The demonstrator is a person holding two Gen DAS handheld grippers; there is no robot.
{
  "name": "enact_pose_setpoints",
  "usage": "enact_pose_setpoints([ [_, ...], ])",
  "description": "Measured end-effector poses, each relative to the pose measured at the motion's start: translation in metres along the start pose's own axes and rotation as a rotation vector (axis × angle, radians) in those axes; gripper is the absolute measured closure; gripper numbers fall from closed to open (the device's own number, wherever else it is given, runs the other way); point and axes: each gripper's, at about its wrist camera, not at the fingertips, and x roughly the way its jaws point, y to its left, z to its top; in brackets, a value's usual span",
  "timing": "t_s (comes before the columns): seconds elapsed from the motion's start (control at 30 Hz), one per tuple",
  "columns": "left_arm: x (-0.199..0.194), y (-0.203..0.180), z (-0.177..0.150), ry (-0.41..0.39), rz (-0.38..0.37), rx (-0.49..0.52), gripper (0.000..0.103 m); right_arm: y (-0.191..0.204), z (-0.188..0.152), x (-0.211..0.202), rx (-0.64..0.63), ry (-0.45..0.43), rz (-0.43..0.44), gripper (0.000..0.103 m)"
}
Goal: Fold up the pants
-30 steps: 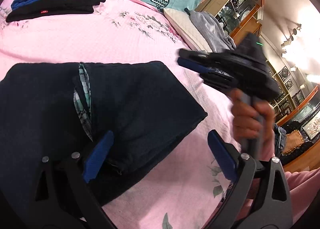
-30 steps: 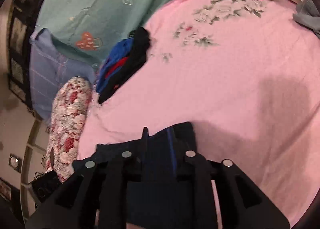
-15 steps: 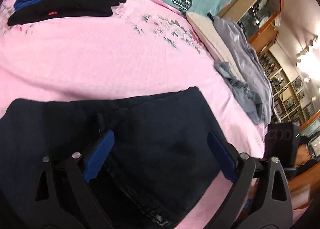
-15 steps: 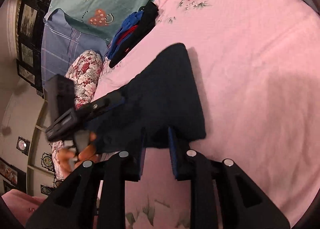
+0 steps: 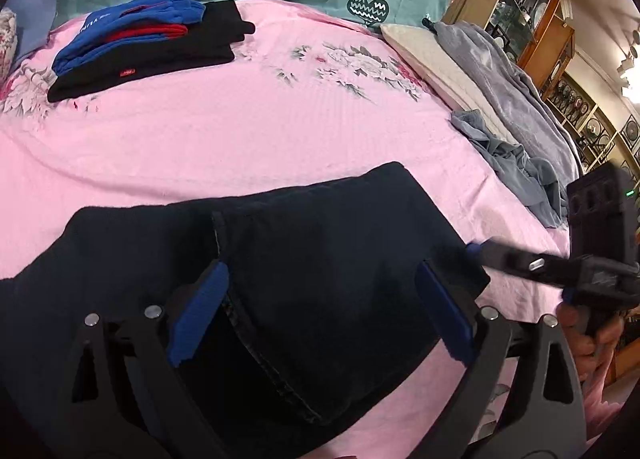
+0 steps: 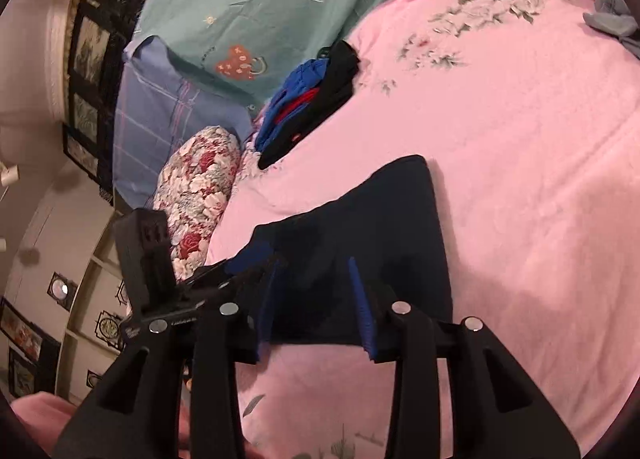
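light: warm indoor, even over the pink floral bedspread (image 5: 248, 131) | glare: blown-out lamps at far right edge of left view | shadows: soft, beside the dark navy folded pants (image 6: 384, 243) | blur: black handheld right gripper (image 5: 474, 249) slightly smeared | distortion: strong fisheye bowing, black vignette corners

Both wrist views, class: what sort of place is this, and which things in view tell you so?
Most likely a home bedroom: a bed with a pink floral sheet, a cream pillow beside it, a stack of folded clothes, and wooden display cabinets behind.
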Motion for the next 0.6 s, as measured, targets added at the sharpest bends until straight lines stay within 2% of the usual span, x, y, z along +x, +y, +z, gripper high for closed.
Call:
enact_pose_setpoints([
  [0.07,0.002,0.008,-0.005,0.011,0.027,-0.007,0.007,-0.018,-0.005,0.012,0.053,0.067,-0.070,0.066],
  [0.13,0.003,0.024,-0.012,0.033,0.090,-0.045,0.007,-0.027,-0.009,0.005,0.084,0.046,-0.021,0.066],
  [0.17,0.000,0.033,-0.015,0.036,0.090,-0.078,0.007,-0.028,-0.010,-0.001,0.092,0.048,-0.013,0.066],
  [0.27,-0.023,0.048,-0.020,-0.020,-0.001,-0.156,0.007,-0.031,-0.014,-0.008,0.099,0.038,0.000,0.066],
  [0.33,-0.045,0.038,-0.019,-0.095,-0.044,-0.113,0.007,-0.032,-0.016,-0.007,0.106,0.026,0.007,0.066],
  [0.47,-0.063,0.007,-0.019,-0.172,-0.147,0.001,0.007,-0.028,-0.013,-0.003,0.081,0.018,-0.005,0.065],
  [0.53,-0.058,-0.014,-0.021,-0.161,-0.192,0.083,0.008,-0.028,-0.013,-0.003,0.070,0.020,-0.007,0.064],
  [0.6,-0.045,-0.027,-0.028,-0.109,-0.205,0.132,0.009,-0.030,-0.013,-0.003,0.075,0.019,0.004,0.064],
])
